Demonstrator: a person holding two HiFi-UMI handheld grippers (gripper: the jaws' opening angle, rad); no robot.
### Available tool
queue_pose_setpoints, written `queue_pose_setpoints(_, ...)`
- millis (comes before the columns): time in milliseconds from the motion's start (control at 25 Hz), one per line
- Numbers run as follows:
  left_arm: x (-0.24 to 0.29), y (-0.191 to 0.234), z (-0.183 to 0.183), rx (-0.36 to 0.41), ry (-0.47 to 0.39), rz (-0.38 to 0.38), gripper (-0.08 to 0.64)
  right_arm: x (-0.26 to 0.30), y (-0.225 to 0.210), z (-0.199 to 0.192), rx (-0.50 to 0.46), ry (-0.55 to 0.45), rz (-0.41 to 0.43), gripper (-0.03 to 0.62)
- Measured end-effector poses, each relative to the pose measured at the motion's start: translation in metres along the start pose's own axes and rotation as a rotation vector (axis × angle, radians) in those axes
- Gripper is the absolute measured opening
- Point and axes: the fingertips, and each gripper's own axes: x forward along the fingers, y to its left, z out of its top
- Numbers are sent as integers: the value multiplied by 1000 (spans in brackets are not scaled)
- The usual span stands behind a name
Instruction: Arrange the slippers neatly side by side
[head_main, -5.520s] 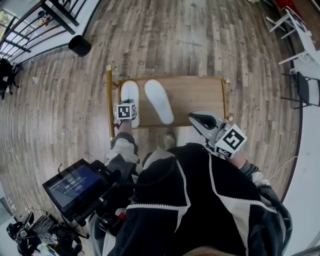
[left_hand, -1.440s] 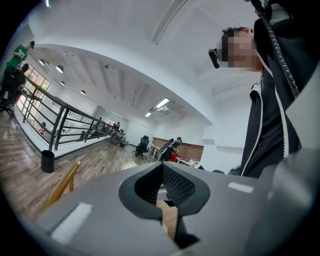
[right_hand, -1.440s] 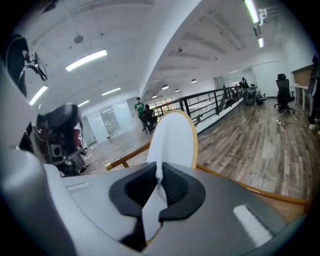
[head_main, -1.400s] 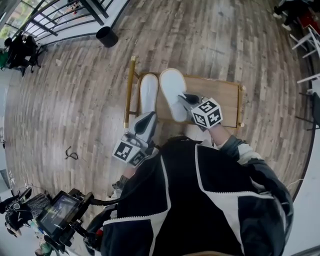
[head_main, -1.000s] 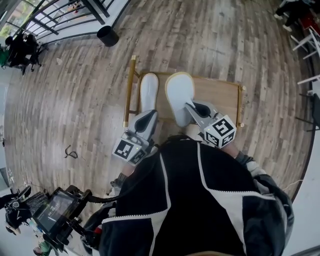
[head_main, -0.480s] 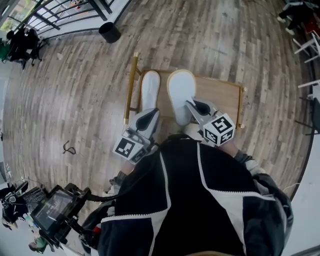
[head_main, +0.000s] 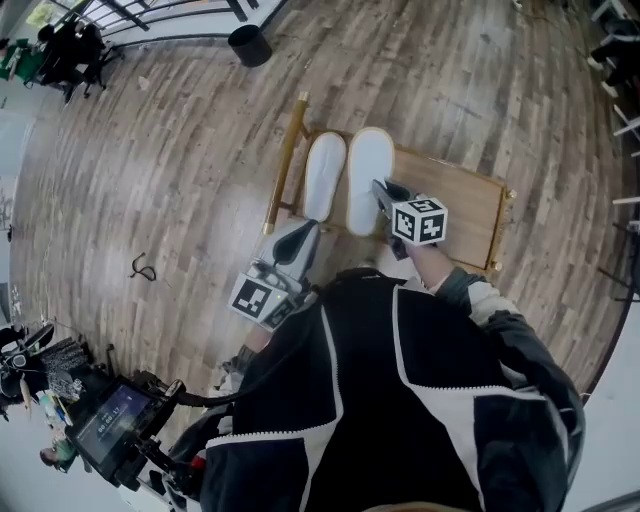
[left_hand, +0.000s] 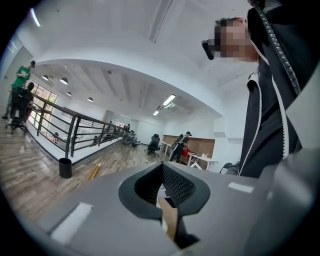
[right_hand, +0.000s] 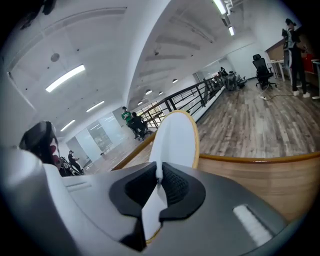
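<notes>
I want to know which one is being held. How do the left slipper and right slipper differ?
The right slipper is pinched at its near end by the right gripper; the left slipper lies free. The right slipper shows a tan rim; the left slipper looks plain white. Both are white and lie side by side on the wooden table.

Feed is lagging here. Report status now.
Right gripper shut on right slipper, beside left slipper on table. Left gripper shut, empty. Nothing in the way.

A black bin (head_main: 250, 45) stands on the plank floor (head_main: 150, 150) near a railing (left_hand: 72, 132).
</notes>
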Motion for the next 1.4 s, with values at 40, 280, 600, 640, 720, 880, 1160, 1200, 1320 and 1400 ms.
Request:
queue_pose_setpoints(40, -3, 3, 0, 2, -3, 11, 18, 10, -7, -7, 7, 21, -14, 28)
queue_pose_setpoints(280, -10, 10, -8, 23, 10, 48, 18, 59, -46, -41, 123, 126, -97, 28)
queue_pose_setpoints(600, -16, 14, -14, 9, 13, 71, 18, 92, -72, -61, 182, 214, -161, 28)
queue_pose_setpoints(640, -16, 13, -15, 6, 14, 71, 18, 94, -76, -63, 188, 224, -170, 28)
queue_pose_setpoints(720, -13, 10, -10, -1, 9, 61, 17, 99, -80, -68, 212, 238, -177, 28)
queue_pose_setpoints(880, -15, 12, -18, 6, 32, 69, 18, 108, -80, -77, 207, 268, -173, 28)
queue_pose_setpoints(1160, -18, 15, -21, 3, 44, 85, 18, 119, -84, -87, 185, 321, -184, 28)
queue_pose_setpoints(1200, -19, 15, -22, 2, 45, 88, 18, 120, -84, -88, 181, 328, -186, 28)
queue_pose_setpoints(1320, -24, 15, -24, -1, 47, 93, 18, 122, -84, -92, 164, 342, -188, 29)
queue_pose_setpoints(1400, -24, 16, -24, -6, 46, 94, 18, 123, -85, -93, 153, 354, -189, 30)
